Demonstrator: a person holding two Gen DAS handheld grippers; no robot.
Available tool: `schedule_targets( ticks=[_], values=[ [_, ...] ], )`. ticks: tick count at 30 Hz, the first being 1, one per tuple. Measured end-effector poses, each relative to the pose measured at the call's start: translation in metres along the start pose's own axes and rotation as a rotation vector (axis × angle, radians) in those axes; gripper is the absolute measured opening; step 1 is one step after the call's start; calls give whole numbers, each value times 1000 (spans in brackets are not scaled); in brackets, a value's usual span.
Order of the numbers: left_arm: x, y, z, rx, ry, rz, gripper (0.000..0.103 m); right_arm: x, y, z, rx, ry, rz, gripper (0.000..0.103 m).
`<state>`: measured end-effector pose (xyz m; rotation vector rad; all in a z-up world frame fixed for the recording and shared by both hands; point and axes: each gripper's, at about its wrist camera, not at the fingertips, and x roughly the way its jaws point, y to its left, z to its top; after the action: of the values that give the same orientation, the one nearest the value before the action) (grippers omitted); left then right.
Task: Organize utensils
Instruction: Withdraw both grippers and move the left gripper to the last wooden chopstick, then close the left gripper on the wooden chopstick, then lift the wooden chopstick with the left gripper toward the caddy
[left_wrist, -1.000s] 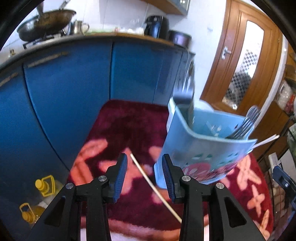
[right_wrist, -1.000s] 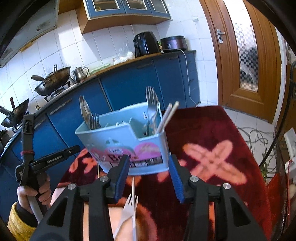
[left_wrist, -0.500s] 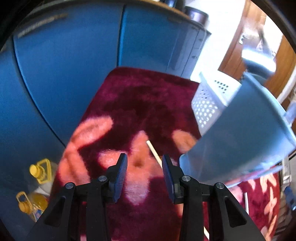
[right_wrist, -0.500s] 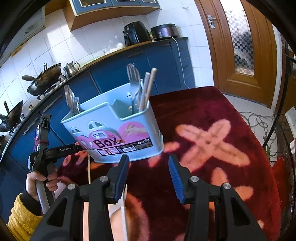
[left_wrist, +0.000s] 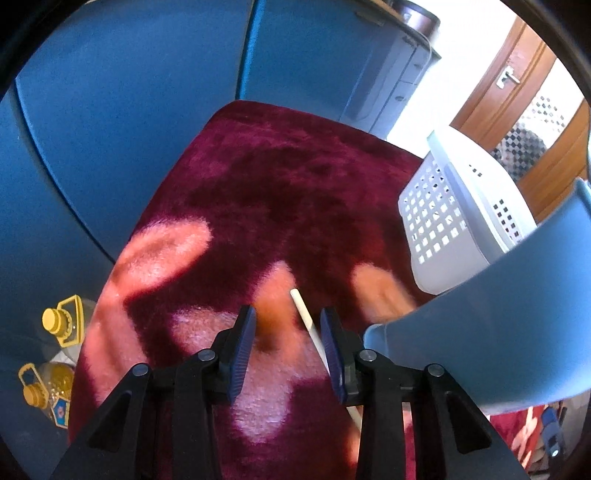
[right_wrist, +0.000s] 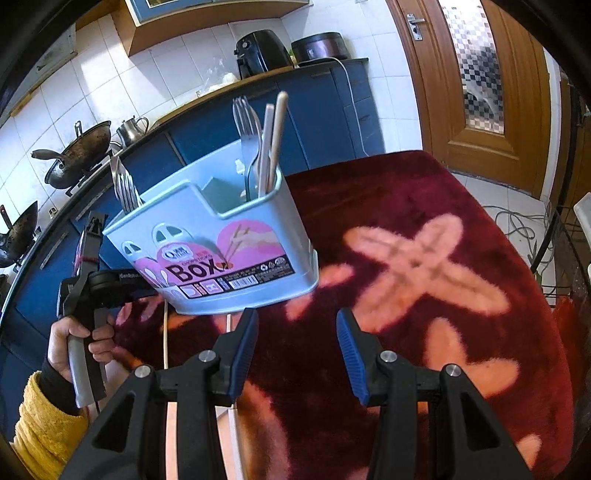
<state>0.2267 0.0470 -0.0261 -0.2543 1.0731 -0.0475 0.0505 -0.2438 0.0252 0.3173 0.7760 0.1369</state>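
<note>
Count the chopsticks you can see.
3. Two stand in the right compartment of the blue box: chopsticks and. One chopstick lies on the rug between the left gripper's fingers. More may be hidden.

A home kitchen: blue cabinets (right_wrist: 325, 107), white wall tiles (right_wrist: 110, 85), woks (right_wrist: 79, 153), a kettle (right_wrist: 133, 129), an air fryer (right_wrist: 260, 53).

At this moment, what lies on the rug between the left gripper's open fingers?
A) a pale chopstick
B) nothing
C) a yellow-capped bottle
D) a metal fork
A: in the left wrist view a pale chopstick lies on the red rug between the left gripper's open fingers, ungripped.
</note>
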Motion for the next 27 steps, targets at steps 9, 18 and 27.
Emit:
schedule_targets(
  ticks=[9, 18, 27],
  values=[
    [-6, 10, -3, -34, 31, -10, 11, 0, -3, -6, 16, 12, -4, 48],
    [-5, 0, -9, -19, 68, -27, 11, 0, -1, -11, 20, 19, 3, 48],
    [-27, 12, -27, -91, 43, -124, 4, 3, -3, -24, 34, 45, -1, 49]
  ],
)
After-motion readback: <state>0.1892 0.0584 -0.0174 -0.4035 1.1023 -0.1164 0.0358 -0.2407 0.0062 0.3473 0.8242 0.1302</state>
